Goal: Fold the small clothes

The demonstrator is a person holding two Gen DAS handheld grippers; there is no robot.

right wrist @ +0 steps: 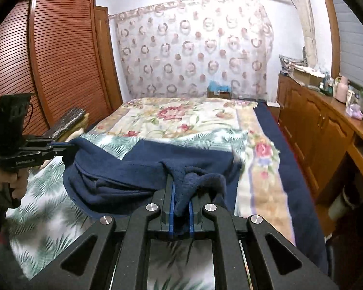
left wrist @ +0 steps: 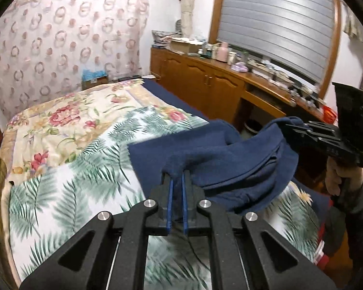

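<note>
Over the near end of the bed (right wrist: 266, 120), a dark blue fleece garment (left wrist: 217, 154) hangs between two grippers, its far part draped down onto the palm-leaf sheet (left wrist: 67, 193). Each gripper is clamped on a bunched corner of it: the left gripper (left wrist: 177, 181) pinches a fold on its side, and the right gripper (right wrist: 181, 193) has a thick wad of fleece squeezed between its blue pads. The fabric looks soft, thick and limp, likely light but bulky, so it sags in the middle and will slump wherever it is unsupported. It seems fuzzy enough not to slip. Hems and corners are probably the best places to grip; which part of the garment each gripper holds cannot be told. The sheet and flowered blanket (left wrist: 60, 120) beyond give flat room for laying it out. A wooden cabinet (left wrist: 205, 82) crowded with bottles runs along the right edge of the bed, a slatted wardrobe (right wrist: 60, 60) along the left, so wide swings sideways look riskier
</note>
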